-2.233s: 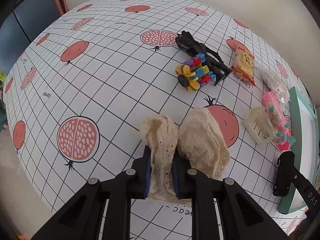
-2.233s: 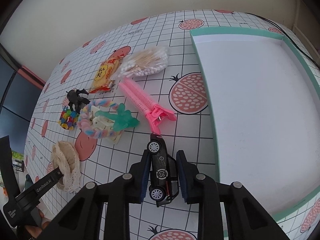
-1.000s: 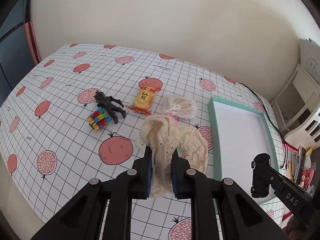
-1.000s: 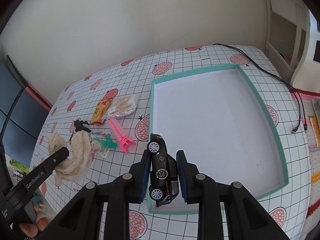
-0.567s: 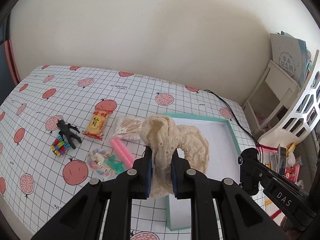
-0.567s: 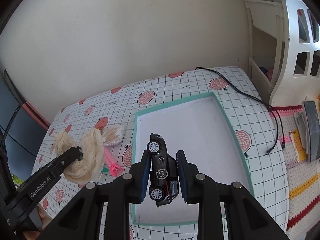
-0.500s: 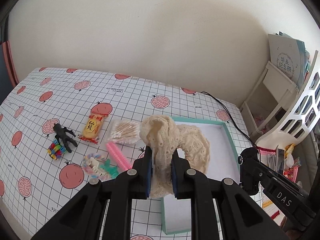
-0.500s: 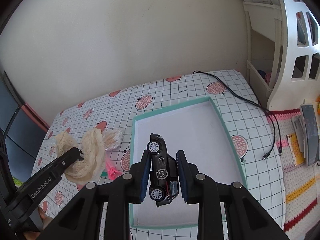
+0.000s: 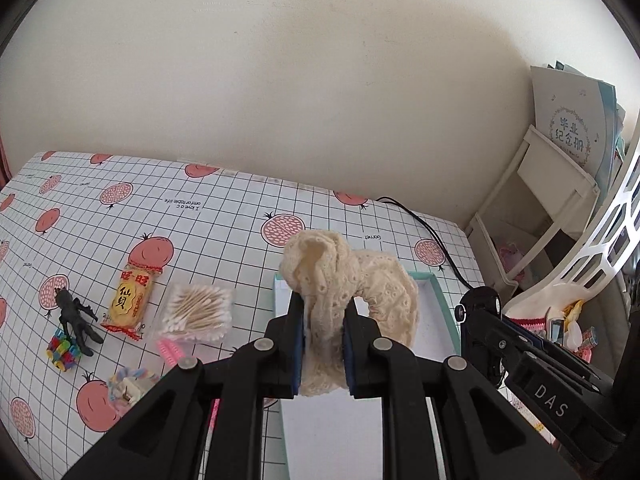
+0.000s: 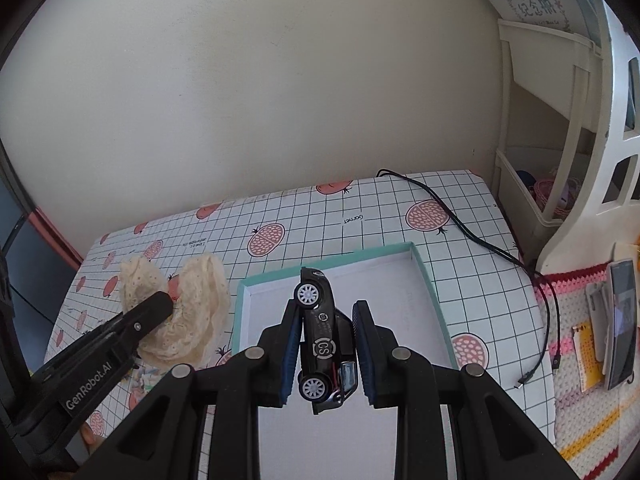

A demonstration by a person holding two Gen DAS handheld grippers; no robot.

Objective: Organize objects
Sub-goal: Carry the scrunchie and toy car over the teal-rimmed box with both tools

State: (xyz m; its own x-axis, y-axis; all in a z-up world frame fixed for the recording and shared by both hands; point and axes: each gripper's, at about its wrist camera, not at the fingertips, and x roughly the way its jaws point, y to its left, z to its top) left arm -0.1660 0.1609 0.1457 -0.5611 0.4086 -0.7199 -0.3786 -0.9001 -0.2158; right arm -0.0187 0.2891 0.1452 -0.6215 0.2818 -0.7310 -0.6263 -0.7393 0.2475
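Above near part of teal tray (image 10: 436, 308): right gripper (image 10: 326, 336) clamped on black toy car (image 10: 322, 332), long axis pointing far; tray floor directly below. Left gripper (image 9: 323, 338) clamped on cream lace scrunchie (image 9: 352, 284), over tray left edge; right one nearer to drop

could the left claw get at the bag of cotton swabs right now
Probably not: the left claw is shut on the lace scrunchie, so it has no free grip, though the cotton swabs lie uncovered.
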